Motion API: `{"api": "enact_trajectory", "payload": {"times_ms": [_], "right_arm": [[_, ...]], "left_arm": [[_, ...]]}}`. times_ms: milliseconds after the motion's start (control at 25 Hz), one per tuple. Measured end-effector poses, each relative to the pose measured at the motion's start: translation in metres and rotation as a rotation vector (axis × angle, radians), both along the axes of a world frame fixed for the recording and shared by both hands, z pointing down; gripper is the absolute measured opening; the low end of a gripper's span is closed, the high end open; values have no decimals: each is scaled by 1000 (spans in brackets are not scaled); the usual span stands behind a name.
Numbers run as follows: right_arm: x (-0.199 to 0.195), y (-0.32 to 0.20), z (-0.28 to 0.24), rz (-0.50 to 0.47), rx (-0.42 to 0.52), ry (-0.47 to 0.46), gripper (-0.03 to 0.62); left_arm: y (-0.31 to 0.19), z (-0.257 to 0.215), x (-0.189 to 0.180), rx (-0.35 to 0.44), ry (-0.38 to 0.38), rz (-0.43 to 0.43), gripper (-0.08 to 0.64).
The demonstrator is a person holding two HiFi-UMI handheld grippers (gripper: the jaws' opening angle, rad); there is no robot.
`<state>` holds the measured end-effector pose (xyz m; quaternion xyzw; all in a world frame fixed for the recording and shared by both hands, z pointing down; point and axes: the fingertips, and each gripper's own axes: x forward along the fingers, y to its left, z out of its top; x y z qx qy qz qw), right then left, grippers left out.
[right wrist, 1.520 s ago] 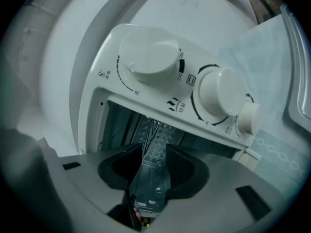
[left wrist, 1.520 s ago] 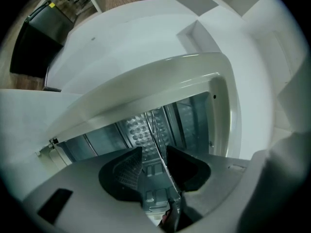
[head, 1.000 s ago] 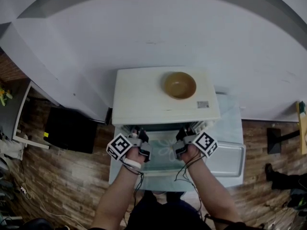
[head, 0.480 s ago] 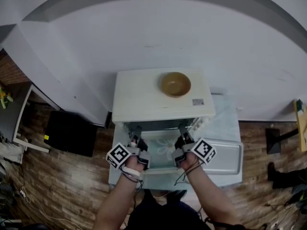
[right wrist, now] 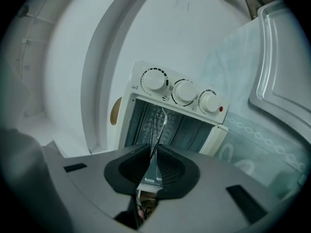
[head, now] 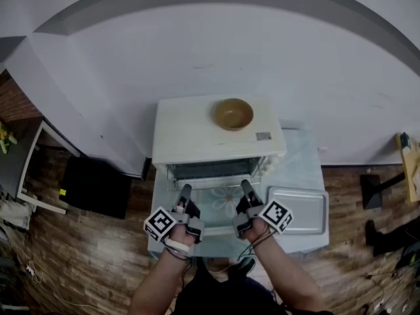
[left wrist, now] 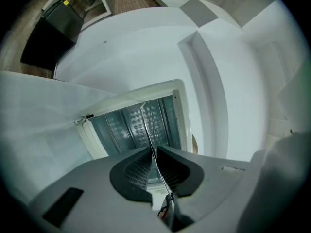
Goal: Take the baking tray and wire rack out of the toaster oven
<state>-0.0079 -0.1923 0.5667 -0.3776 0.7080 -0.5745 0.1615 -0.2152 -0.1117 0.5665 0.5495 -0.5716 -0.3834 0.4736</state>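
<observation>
The white toaster oven stands with its front open. The thin wire rack is drawn out of the opening and held level between my two grippers. My left gripper is shut on the rack's left side, my right gripper on its right. In the left gripper view the rack runs edge-on between the pads of the left gripper toward the oven cavity. The right gripper view shows the same: the rack pinched in the right gripper. The silver baking tray lies on the table to the right.
A brown bowl sits on top of the oven. The oven's three knobs show in the right gripper view, and the tray beyond them. A pale blue cloth covers the table. A dark box stands on the wooden floor at the left.
Both grippers have drawn back from the oven toward the person, and the wire rack has slid out with them. The baking tray has stayed on the table.
</observation>
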Motion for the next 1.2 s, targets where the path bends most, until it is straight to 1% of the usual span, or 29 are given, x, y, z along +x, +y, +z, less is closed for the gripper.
{"api": "enact_trajectory", "payload": {"times_ms": [160,280,440,520,600,640,760,880,960,1040,1120,1200], "right_arm": [[3,6,1,-7,2,10,51],[2,5,1,-2,5,17,57],[-2,-5,0,16,8,13,91],[-5,-12,0,23,6,15,94],[-8,-19,0,29,6,16,94],[-9,-22,0,32,6,15,95],[-11,-30,1,46,3,10,94],[-15,-34,2,40,3,4,92],[-17,-33,2,31,10,3,78],[-17,-31,-1,25,21,8,16],[-18,-30,-3,25,25,6,9],[-18,-28,-3,25,28,1,9]], "left_arm": [[8,3,1,-25,-13,5,35],[6,1,-3,-10,-16,-1,38],[-4,2,-10,-5,-14,-14,77],[-13,1,-13,12,-7,-18,78],[-23,-4,-16,57,1,-23,78],[-27,-4,-18,67,2,-28,78],[-32,-1,-23,50,2,-40,78],[-33,2,-25,32,-3,-41,75],[-32,1,-24,28,-15,-35,61],[-32,-2,-21,44,-23,-24,19],[-30,-4,-20,45,-22,-21,11],[-24,-1,-20,18,-22,-25,11]]}}
